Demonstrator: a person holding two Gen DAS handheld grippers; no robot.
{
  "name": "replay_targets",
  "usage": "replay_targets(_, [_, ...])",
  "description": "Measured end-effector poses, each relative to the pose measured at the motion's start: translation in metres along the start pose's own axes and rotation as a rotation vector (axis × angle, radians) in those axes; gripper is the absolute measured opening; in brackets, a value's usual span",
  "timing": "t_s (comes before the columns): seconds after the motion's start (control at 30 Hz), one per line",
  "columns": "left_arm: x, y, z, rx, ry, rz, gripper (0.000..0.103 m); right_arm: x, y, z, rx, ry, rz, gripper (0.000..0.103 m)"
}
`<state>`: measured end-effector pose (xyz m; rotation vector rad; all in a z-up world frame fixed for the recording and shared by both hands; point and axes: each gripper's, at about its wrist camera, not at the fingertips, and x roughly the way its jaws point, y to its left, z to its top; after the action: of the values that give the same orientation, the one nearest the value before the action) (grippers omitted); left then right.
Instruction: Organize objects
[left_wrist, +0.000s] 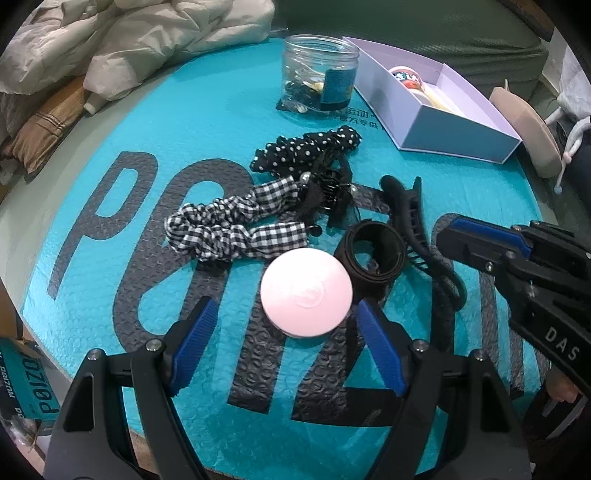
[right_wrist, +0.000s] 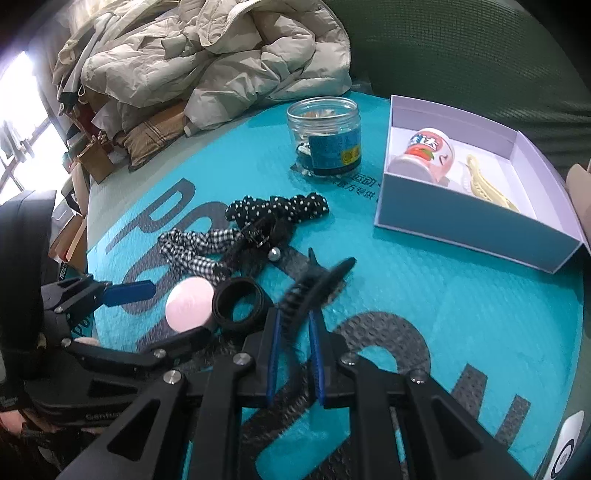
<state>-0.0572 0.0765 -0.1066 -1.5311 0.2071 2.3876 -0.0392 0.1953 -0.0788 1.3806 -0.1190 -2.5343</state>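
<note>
Your right gripper (right_wrist: 293, 328) is clamped on the black claw clip (right_wrist: 314, 284), which points toward the far-right open box (right_wrist: 476, 221), while your left gripper (left_wrist: 284, 325) sits wide apart around the pink round lid (left_wrist: 306, 291).

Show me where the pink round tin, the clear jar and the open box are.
pink round tin (left_wrist: 306, 291), left wrist view, centre of lid.
clear jar (right_wrist: 323, 137), right wrist view, front wall.
open box (right_wrist: 476, 221), right wrist view, near outer wall.

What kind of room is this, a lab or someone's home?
Most likely a home, perhaps a bedroom or living room: a crumpled jacket lies heaped behind, hair scrunchies and clips sit on a teal mailer, and a window lights one side.
</note>
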Motion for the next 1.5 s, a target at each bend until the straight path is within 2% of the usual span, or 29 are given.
replay_targets(0.23, [0.008, -0.005, -0.002, 0.019, -0.014, -0.004, 0.077, 0.003, 0.000, -0.009, -0.015, 0.014, -0.015, 0.015])
replay_targets(0.3, [0.009, -0.003, -0.002, 0.009, -0.020, -0.005, 0.077, 0.004, 0.003, -0.008, -0.027, 0.011, -0.017, 0.022])
replay_targets(0.37, [0.011, 0.000, -0.002, -0.004, -0.030, -0.009, 0.077, 0.006, 0.005, -0.008, -0.033, 0.013, -0.020, 0.045])
replay_targets(0.43, [0.012, 0.004, -0.002, -0.026, -0.039, -0.016, 0.077, 0.009, 0.006, -0.008, -0.035, 0.016, -0.017, 0.047])
replay_targets(0.6, [0.013, 0.009, -0.005, -0.039, -0.072, -0.020, 0.074, 0.018, 0.011, -0.010, -0.054, 0.023, -0.030, 0.047])
replay_targets(0.77, [0.013, 0.007, -0.005, -0.012, -0.095, -0.018, 0.065, 0.025, 0.011, -0.009, -0.057, 0.026, -0.041, 0.047])
replay_targets(0.93, [0.011, 0.006, -0.007, -0.003, -0.115, -0.025, 0.051, 0.032, 0.011, -0.007, -0.058, 0.032, -0.041, 0.047])
replay_targets(1.0, [0.011, 0.006, -0.007, -0.003, -0.118, -0.022, 0.049, 0.035, 0.011, -0.007, -0.058, 0.037, -0.042, 0.047])
replay_targets(1.1, [0.011, 0.007, -0.008, -0.006, -0.120, -0.029, 0.049, 0.037, 0.012, -0.006, -0.059, 0.033, -0.043, 0.038])
replay_targets(1.13, [0.010, 0.007, -0.008, -0.006, -0.120, -0.028, 0.049, 0.037, 0.013, -0.006, -0.062, 0.034, -0.041, 0.026])
replay_targets(1.17, [0.010, 0.007, -0.008, -0.005, -0.120, -0.028, 0.049, 0.038, 0.014, -0.006, -0.062, 0.036, -0.041, 0.021])
replay_targets(1.5, [0.007, 0.009, -0.012, -0.026, -0.113, -0.034, 0.049, 0.031, 0.017, -0.008, -0.078, 0.037, -0.043, 0.018])
